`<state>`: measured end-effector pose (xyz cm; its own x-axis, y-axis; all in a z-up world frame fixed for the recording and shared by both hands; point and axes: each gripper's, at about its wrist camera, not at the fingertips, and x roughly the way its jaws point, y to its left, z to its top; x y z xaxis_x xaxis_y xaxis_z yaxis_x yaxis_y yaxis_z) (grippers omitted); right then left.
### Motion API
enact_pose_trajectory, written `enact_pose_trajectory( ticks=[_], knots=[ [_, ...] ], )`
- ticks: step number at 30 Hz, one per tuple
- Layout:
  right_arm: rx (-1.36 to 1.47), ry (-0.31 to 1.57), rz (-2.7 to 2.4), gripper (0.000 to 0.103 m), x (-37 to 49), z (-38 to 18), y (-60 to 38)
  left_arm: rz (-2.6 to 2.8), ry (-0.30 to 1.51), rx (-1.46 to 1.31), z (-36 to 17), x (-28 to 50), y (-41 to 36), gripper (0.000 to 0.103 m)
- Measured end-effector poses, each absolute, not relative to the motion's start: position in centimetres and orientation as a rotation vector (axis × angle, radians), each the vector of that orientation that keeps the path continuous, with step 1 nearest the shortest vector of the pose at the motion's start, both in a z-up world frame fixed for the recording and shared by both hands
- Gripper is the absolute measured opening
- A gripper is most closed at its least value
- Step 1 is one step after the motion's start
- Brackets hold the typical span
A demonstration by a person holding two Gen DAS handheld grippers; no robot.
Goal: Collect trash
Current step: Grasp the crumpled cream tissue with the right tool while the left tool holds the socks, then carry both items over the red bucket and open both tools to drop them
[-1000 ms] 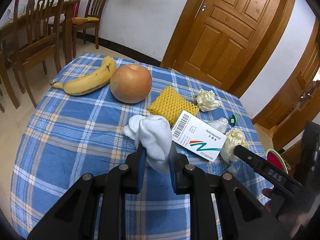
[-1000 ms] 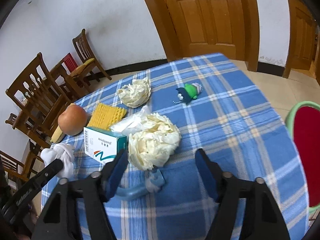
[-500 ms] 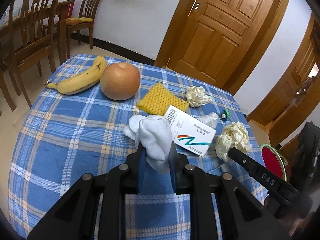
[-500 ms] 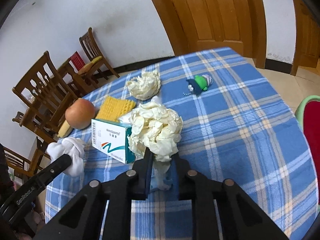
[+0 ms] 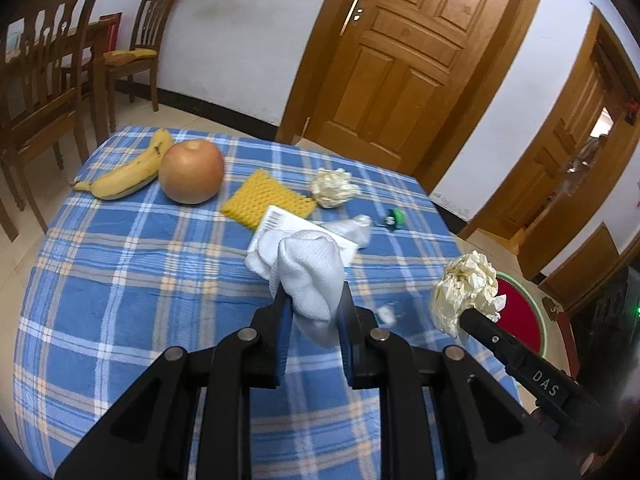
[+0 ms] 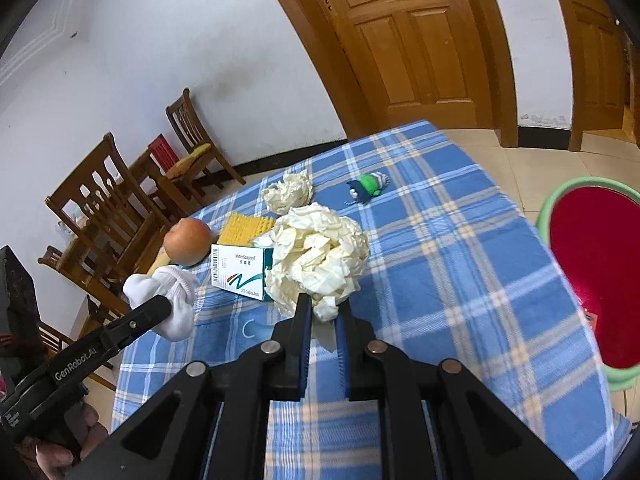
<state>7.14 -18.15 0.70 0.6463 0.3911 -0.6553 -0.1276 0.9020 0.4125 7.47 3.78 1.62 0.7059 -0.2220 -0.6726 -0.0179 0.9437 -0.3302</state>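
Above a table (image 5: 120,280) draped in blue plaid, we clamp a white sock (image 5: 310,276) in our left gripper (image 5: 314,304) and a crumpled ball of paper (image 6: 316,256) in our right gripper (image 6: 322,316), both lifted clear of the cloth. A second paper ball (image 6: 290,192), a medicine box (image 6: 238,270), a banana (image 5: 126,172) and a round fruit (image 5: 192,172) lie on the table. A red bin with a green rim (image 6: 596,280) stands beside the table's right edge.

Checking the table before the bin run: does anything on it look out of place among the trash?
Yes. A small green toy figure lies on the blue checked tablecloth near a crumpled paper ball, and a banana and round fruit sit at the far corner; none looks like trash.
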Motion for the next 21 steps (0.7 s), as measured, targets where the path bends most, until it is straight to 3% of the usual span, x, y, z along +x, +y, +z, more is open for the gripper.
enact_pose_trajectory(
  ticks=[21],
  knots=[
    [0.436, 0.7, 0.141, 0.013, 0.7, 3.0, -26.9, -0.311, 0.79, -0.234, 3.8, 5.8, -4.7, 0.02]
  ],
)
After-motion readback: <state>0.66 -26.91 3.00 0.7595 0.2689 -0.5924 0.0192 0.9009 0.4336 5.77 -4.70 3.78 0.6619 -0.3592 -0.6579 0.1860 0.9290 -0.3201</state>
